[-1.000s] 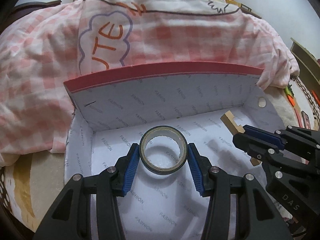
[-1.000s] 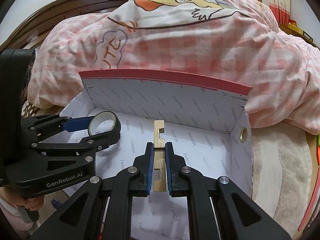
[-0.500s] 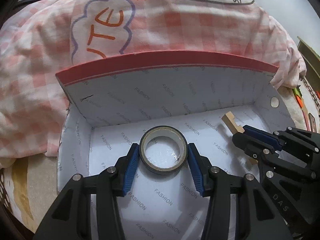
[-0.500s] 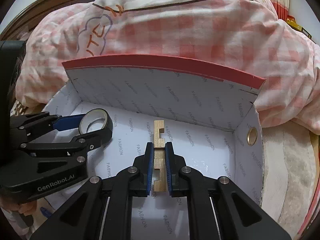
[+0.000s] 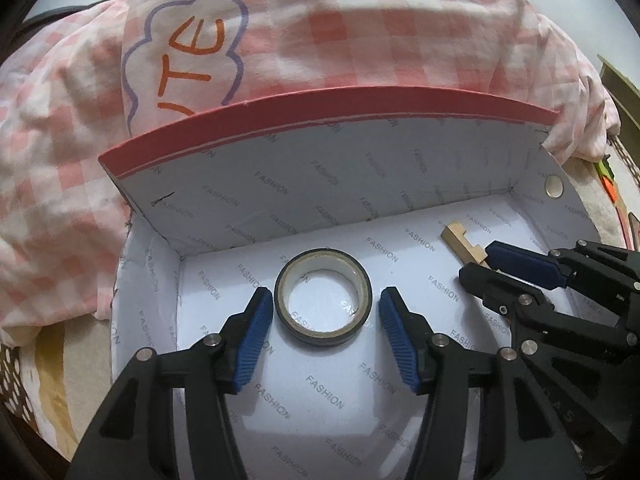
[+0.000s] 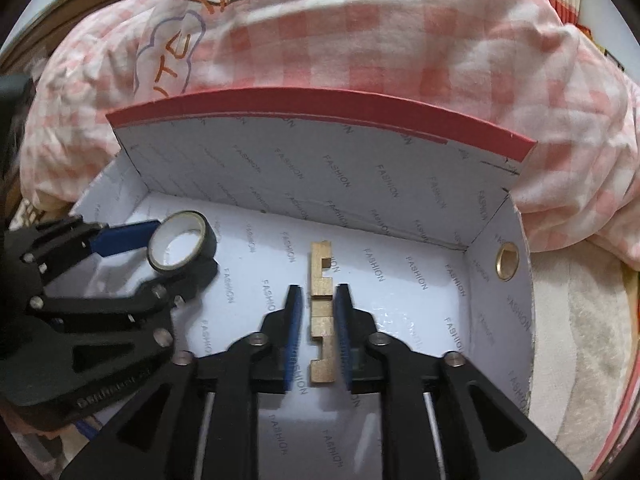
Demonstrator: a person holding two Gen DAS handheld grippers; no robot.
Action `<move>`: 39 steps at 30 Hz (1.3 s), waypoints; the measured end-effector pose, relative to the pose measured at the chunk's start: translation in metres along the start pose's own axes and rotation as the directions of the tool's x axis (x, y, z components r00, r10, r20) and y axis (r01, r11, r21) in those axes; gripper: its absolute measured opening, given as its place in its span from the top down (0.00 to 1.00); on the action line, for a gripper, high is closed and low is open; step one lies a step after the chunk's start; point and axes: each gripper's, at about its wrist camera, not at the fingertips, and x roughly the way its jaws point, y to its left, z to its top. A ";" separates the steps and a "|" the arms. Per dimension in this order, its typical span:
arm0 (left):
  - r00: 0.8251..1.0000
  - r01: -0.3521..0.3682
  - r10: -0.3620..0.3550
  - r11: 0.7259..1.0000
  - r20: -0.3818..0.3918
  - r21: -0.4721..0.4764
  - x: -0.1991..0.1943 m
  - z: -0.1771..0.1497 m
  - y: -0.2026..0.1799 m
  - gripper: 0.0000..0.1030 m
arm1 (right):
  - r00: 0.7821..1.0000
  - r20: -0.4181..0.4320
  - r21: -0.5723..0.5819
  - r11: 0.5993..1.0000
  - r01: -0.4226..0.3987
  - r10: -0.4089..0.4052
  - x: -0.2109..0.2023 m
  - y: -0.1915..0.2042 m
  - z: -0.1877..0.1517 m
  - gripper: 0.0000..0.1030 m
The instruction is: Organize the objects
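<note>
Resting flat on the floor of the box, the tape roll lies between the left gripper's blue fingers, which stand apart with a gap on each side. It is a dark-rimmed ring with a pale core, the lining's print showing through its hole. Over to the right, the wooden block, a notched tan strip, lies lengthwise between the right gripper's fingers, which are likewise parted and off its sides. I judge this the release step, both things set down inside. The next move calls for drawing each gripper straight back without nudging its piece. Behind the box's red-edged flap lies a pink checked quilt.
</note>
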 end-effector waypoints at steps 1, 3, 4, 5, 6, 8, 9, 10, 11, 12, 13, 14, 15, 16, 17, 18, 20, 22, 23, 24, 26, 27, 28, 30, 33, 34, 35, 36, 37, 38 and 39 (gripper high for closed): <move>1.000 0.003 -0.003 1.000 0.000 -0.006 0.000 0.000 0.001 0.45 | 1.000 0.002 0.020 1.000 -0.003 0.003 -0.001 -0.003 0.000 0.72; 1.000 0.016 -0.016 1.000 -0.001 -0.016 -0.002 -0.001 0.001 0.45 | 0.999 0.020 0.049 0.998 -0.026 0.025 -0.006 -0.008 0.000 0.67; 1.000 0.023 -0.023 1.000 0.000 -0.019 -0.004 -0.002 0.001 0.45 | 0.999 0.037 0.060 0.998 -0.036 0.034 -0.010 -0.010 -0.001 0.63; 1.000 0.029 -0.029 0.999 0.002 -0.020 -0.006 -0.003 0.001 0.45 | 0.998 0.050 0.066 0.997 -0.037 0.033 -0.014 -0.011 -0.001 0.60; 0.999 0.032 -0.032 0.999 0.008 -0.020 -0.009 -0.004 0.001 0.45 | 0.997 0.066 0.071 0.997 -0.033 0.028 -0.019 -0.012 -0.001 0.53; 0.999 0.033 -0.032 0.999 0.030 -0.014 -0.018 -0.006 -0.001 0.45 | 0.995 0.102 0.075 0.997 -0.027 0.019 -0.032 -0.014 -0.002 0.46; 0.998 0.035 -0.035 0.999 0.048 -0.009 -0.025 -0.008 -0.002 0.45 | 0.993 0.117 0.074 0.997 -0.027 0.018 -0.037 -0.014 -0.002 0.45; 0.997 0.038 -0.038 0.999 0.063 -0.004 -0.031 -0.009 -0.003 0.44 | 0.991 0.133 0.072 0.997 -0.027 0.017 -0.046 -0.013 -0.003 0.45; 0.996 0.041 -0.041 0.999 0.083 0.003 -0.040 -0.012 -0.005 0.43 | 0.990 0.142 0.069 0.997 -0.026 0.016 -0.052 -0.012 -0.004 0.45; 0.995 0.043 -0.044 0.999 0.092 0.006 -0.045 -0.013 -0.006 0.42 | 0.988 0.152 0.068 0.997 -0.025 0.014 -0.059 -0.009 -0.005 0.44; 0.994 0.047 -0.048 0.999 0.101 0.010 -0.051 -0.017 -0.007 0.41 | 0.987 0.162 0.067 0.997 -0.024 0.013 -0.069 -0.006 -0.010 0.44; 0.993 0.054 -0.055 0.998 0.109 0.012 -0.058 -0.022 -0.008 0.41 | 0.986 0.168 0.066 0.997 -0.026 0.014 -0.071 -0.006 -0.012 0.44; 0.992 0.061 -0.062 0.998 0.113 0.013 -0.061 -0.025 -0.007 0.41 | 0.984 0.176 0.064 0.998 -0.029 0.017 -0.080 -0.004 -0.020 0.44; 0.991 0.068 -0.069 0.998 0.116 0.012 -0.062 -0.030 -0.005 0.41 | 0.983 0.181 0.063 0.998 -0.032 0.020 -0.086 -0.009 -0.025 0.44; 0.990 0.075 -0.075 0.997 0.121 0.009 -0.068 -0.037 -0.005 0.41 | 0.983 0.184 0.062 0.998 -0.033 0.022 -0.090 -0.011 -0.029 0.44; 0.989 0.080 -0.080 0.997 0.126 0.004 -0.073 -0.041 -0.005 0.41 | 0.982 0.185 0.060 0.998 -0.035 0.024 -0.097 -0.010 -0.035 0.44; 0.986 0.092 -0.089 0.996 0.139 -0.009 -0.092 -0.053 -0.005 0.41 | 0.982 0.184 0.046 0.998 -0.046 0.036 -0.099 0.001 -0.045 0.44; 0.984 0.103 -0.099 0.995 0.145 -0.019 -0.107 -0.063 0.004 0.41 | 0.983 0.179 0.030 0.998 -0.049 0.043 -0.108 0.007 -0.066 0.44; 0.983 0.111 -0.106 0.994 0.149 -0.025 -0.113 -0.071 0.007 0.41 | 0.984 0.173 0.020 0.998 -0.053 0.049 -0.111 0.011 -0.072 0.44; 0.983 0.115 -0.109 0.993 0.150 -0.029 -0.112 -0.078 0.005 0.41 | 0.984 0.166 0.009 0.998 -0.058 0.056 -0.114 0.014 -0.080 0.44; 0.979 0.131 -0.124 0.991 0.162 -0.032 -0.121 -0.104 0.014 0.41 | 0.987 0.146 -0.020 0.997 -0.068 0.070 -0.114 0.025 -0.094 0.44; 0.977 0.132 -0.126 0.991 0.175 -0.026 -0.118 -0.099 0.007 0.41 | 0.988 0.133 -0.037 0.997 -0.073 0.077 -0.113 0.030 -0.100 0.44; 0.975 0.129 -0.123 0.991 0.183 -0.023 -0.124 -0.108 0.011 0.41 | 0.990 0.117 -0.057 0.995 -0.076 0.082 -0.111 0.036 -0.106 0.44; 0.973 0.128 -0.125 0.992 0.193 -0.002 -0.130 -0.120 0.005 0.40 | 0.993 0.089 -0.089 0.993 -0.073 0.081 -0.104 0.045 -0.113 0.44; 0.972 0.130 -0.132 0.991 0.196 0.023 -0.137 -0.132 0.001 0.40 | 0.996 0.048 -0.119 0.990 -0.075 0.081 -0.093 0.054 -0.119 0.44; 0.971 0.130 -0.134 0.991 0.196 0.031 -0.138 -0.135 0.000 0.40 | 0.996 0.030 -0.116 0.990 -0.078 0.082 -0.088 0.056 -0.120 0.44; 0.972 0.129 -0.134 0.991 0.194 0.038 -0.140 -0.139 -0.001 0.40 | 0.996 0.022 -0.111 0.990 -0.083 0.086 -0.085 0.057 -0.121 0.44; 0.972 0.131 -0.137 0.991 0.193 0.040 -0.142 -0.141 -0.001 0.40 | 0.996 0.012 -0.103 0.990 -0.092 0.094 -0.081 0.057 -0.120 0.44; 0.971 0.135 -0.141 0.990 0.193 0.043 -0.143 -0.144 0.000 0.40 | 0.995 0.002 -0.096 0.990 -0.102 0.103 -0.077 0.058 -0.119 0.44; 0.971 0.136 -0.144 0.989 0.193 0.051 -0.145 -0.148 0.000 0.40 | 0.995 0.000 -0.096 0.990 -0.103 0.103 -0.074 0.059 -0.118 0.44; 0.971 0.135 -0.143 0.989 0.191 0.055 -0.147 -0.151 0.000 0.40 | 0.996 0.005 -0.103 0.991 -0.089 0.090 -0.071 0.061 -0.116 0.44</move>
